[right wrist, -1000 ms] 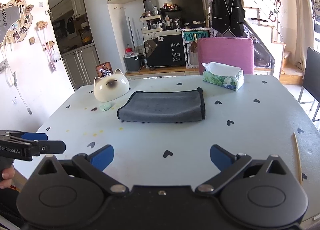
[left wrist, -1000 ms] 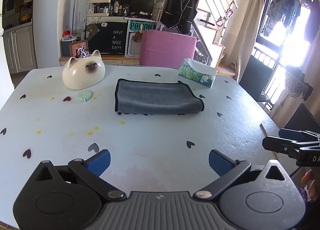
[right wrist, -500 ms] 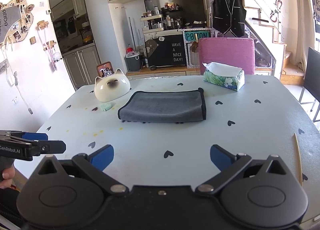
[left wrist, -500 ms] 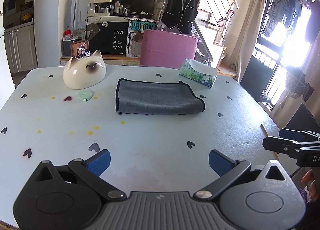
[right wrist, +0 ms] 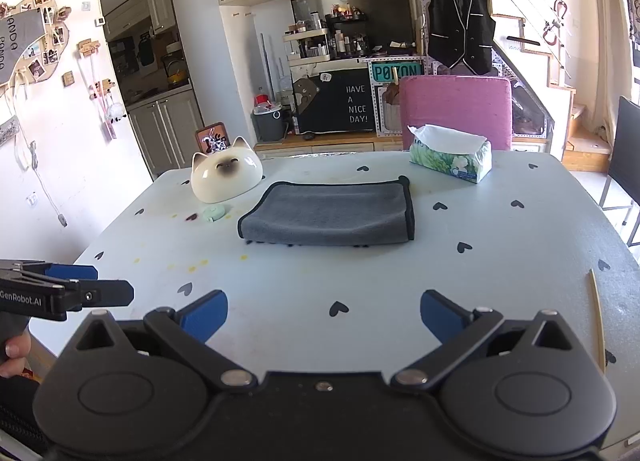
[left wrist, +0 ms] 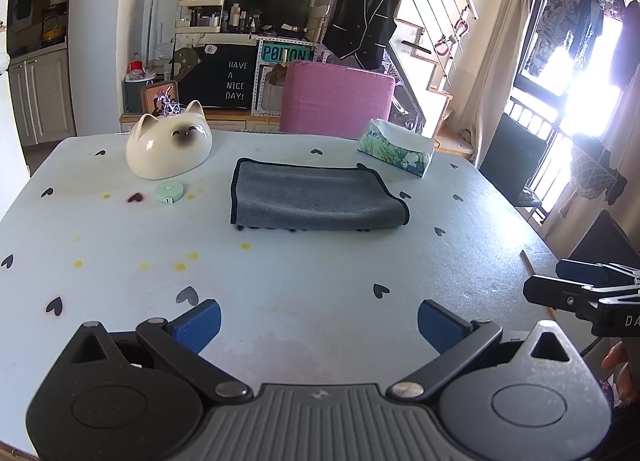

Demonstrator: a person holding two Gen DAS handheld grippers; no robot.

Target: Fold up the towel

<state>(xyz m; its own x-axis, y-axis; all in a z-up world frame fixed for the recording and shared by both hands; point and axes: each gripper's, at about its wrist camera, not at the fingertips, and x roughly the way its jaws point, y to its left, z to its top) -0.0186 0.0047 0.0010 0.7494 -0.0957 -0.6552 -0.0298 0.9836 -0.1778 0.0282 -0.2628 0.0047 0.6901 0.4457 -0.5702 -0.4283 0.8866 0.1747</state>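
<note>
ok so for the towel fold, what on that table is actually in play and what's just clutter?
In play:
grey towel, lying folded mid-table
left gripper, open, empty
right gripper, open, empty

Clutter:
cat-shaped bowl
green tape measure
tissue box
wooden stick at the table's right edge

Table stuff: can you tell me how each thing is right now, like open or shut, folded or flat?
towel: folded, lying flat, nothing touching it
left gripper: jaws open, empty, held near the table's front edge
right gripper: jaws open, empty, also held back
tissue box: open, a tissue sticking up
cat-shaped bowl: upside down
tape measure: lying flat beside the bowl
stick: lying flat by the right edge
</note>
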